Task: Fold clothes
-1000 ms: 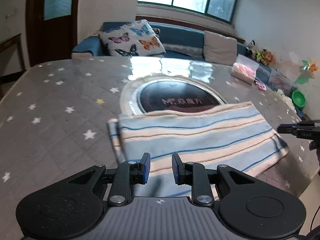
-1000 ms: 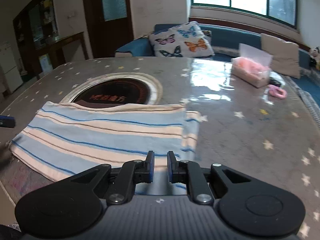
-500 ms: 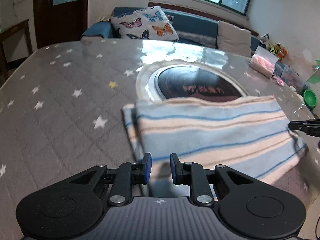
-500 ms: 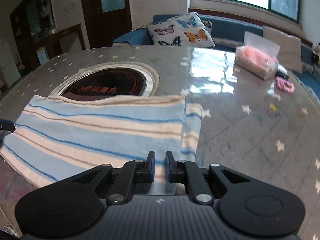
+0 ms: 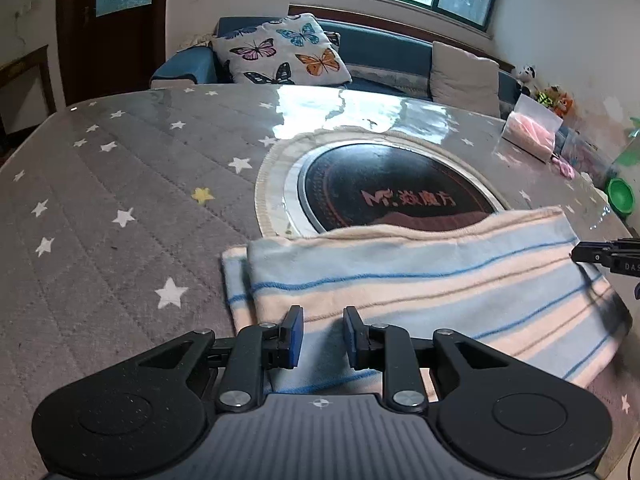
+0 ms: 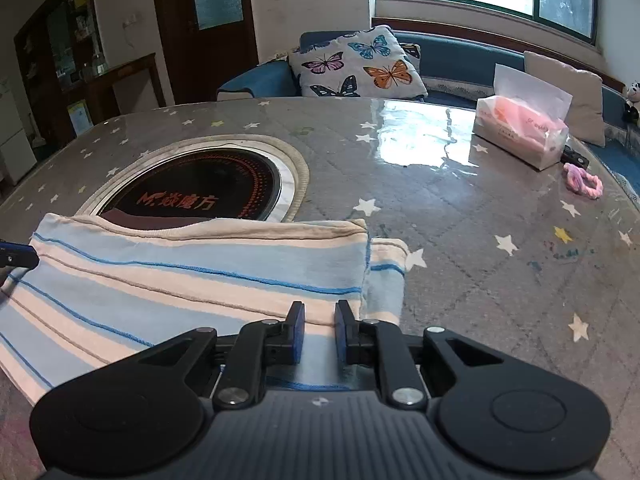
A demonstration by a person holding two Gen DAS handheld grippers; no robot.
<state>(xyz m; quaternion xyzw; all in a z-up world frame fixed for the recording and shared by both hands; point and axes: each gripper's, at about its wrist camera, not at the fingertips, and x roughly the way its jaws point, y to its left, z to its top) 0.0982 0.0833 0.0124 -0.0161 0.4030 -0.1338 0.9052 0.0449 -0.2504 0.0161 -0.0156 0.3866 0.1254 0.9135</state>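
Both grippers have dropped closer over the soft striped cloth (image 5: 420, 280)

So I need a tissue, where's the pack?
In the right wrist view, the tissue pack sits at the table's far right, beside a pink hair tie.

Left gripper (image 5: 322, 338) angled downward, jaws opening – right gripper (image 6: 319, 332) tilted likewise, jaws narrowly parted

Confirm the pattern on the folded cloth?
Light blue and cream stripes with thin blue lines on the cloth; clearest in right wrist view.
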